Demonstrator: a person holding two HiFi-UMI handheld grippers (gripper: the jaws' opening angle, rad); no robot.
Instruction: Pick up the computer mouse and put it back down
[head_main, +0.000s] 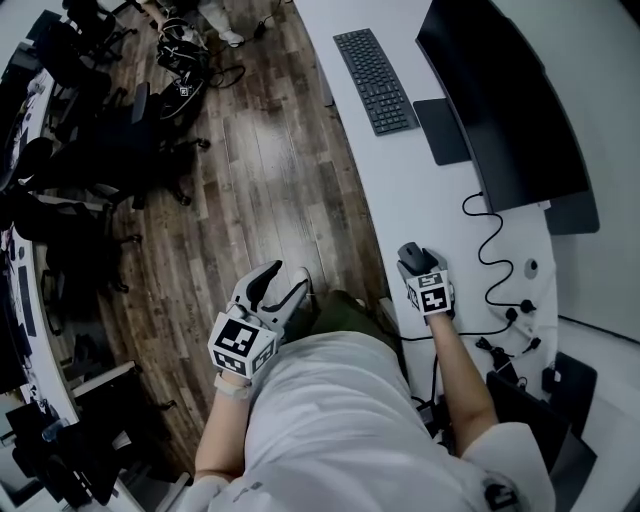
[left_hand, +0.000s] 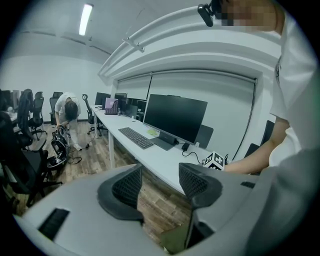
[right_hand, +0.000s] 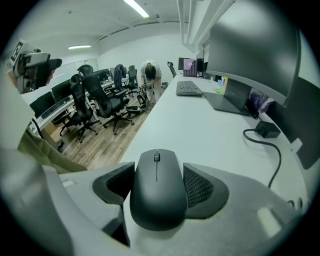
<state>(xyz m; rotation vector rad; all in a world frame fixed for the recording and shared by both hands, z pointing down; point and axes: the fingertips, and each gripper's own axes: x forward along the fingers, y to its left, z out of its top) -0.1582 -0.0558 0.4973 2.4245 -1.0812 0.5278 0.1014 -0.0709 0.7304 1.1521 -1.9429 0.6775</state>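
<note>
A dark grey computer mouse sits between the two pads of my right gripper, which is shut on it from both sides. In the head view the mouse and the right gripper are at the near end of the white desk, close to its front edge. Whether the mouse rests on the desk or hangs just above it cannot be told. My left gripper is off the desk, over the wooden floor beside the person's lap. It is open, with nothing between its fingers.
A keyboard and a large dark monitor stand farther along the desk. Black cables curl to the right of the mouse. Office chairs crowd the floor at left. A person bends over far down the room.
</note>
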